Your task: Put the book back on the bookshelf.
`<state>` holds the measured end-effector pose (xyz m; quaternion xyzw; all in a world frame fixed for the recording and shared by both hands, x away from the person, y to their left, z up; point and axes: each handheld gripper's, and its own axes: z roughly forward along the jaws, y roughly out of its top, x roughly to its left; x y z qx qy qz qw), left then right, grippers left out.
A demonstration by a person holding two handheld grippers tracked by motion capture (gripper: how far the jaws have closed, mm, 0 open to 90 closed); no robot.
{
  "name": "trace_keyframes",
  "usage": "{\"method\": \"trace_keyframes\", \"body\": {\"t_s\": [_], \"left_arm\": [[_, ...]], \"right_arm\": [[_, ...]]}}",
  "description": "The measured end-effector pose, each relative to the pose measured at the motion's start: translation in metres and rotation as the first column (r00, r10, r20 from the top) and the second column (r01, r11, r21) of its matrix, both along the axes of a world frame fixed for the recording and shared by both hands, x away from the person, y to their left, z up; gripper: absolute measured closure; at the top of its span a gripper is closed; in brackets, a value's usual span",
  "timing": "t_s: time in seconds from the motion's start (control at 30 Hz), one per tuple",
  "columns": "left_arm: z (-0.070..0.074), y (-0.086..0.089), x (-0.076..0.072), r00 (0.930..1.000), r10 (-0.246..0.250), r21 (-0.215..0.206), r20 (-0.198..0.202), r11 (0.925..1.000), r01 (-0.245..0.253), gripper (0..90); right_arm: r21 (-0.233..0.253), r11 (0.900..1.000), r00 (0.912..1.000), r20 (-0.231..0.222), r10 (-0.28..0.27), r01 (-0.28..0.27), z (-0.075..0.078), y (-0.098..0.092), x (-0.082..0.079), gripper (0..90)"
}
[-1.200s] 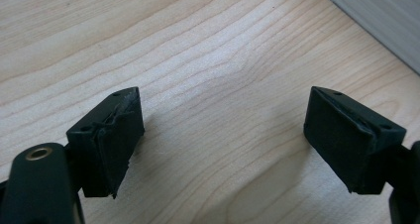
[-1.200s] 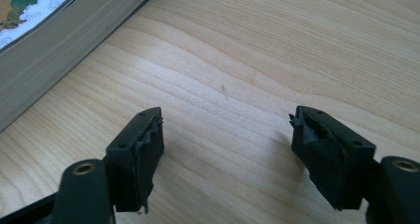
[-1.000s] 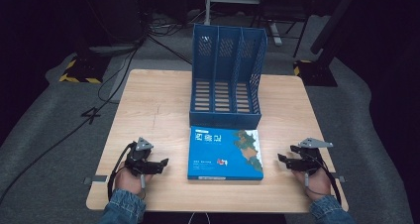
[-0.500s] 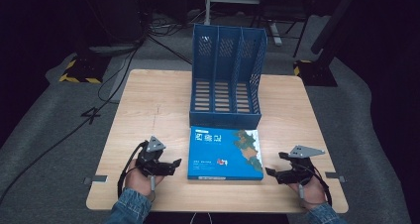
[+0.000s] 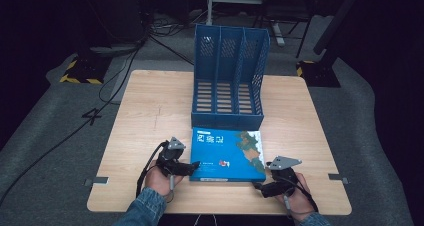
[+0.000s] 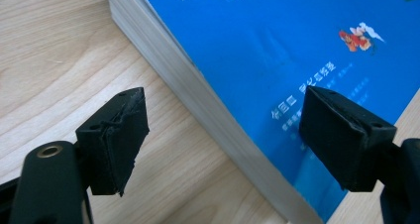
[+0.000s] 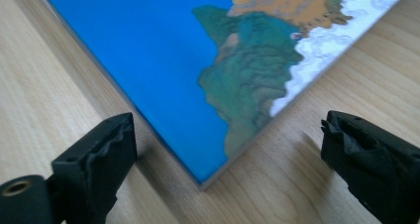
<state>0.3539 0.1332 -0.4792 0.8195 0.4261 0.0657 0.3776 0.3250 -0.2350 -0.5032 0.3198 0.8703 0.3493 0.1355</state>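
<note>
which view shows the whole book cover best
The high view: the blue book lies flat and whole before the file rack. The left gripper view gives its page edge and part of the cover; the right gripper view gives one cover corner.

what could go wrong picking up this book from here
1. The left claw is open with one pad over the cover and one beside the page edge of the book, so closing may pinch only some pages and fan it open.
2. The right claw straddles just a corner; a grip there could let the thick book sag or twist.
3. The rack stands right behind the book, so a push forward may bump it.
</note>
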Motion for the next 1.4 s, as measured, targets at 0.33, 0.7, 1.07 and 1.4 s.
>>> {"method": "trace_keyframes", "body": {"t_s": [0.33,0.7,1.07,1.4], "left_arm": [[-0.005,0.0,0.009,0.9962,0.038,-0.048,-0.079,0.998,-0.042,17.7],[-0.007,-0.013,0.009,0.9926,0.009,-0.084,-0.121,0.9963,-0.019,18.7],[0.004,-0.015,-0.002,0.9967,0.076,-0.041,-0.029,0.9962,-0.077,40.7],[0.013,-0.017,-0.008,0.9977,0.028,-0.035,0.062,0.9991,-0.026,46.4]], "right_arm": [[0.019,1.0,0.9997,0.021,0.016,-0.017,-0.003,0.009,-0.002,4.8],[0.018,1.0,0.9997,0.02,0.016,-0.017,-0.003,0.01,-0.002,4.4],[0.02,1.0,0.9998,0.018,0.009,-0.01,-0.003,0.011,-0.002,3.9],[0.02,1.0,0.9999,0.015,0.004,-0.004,-0.003,0.011,-0.001,3.3]]}}
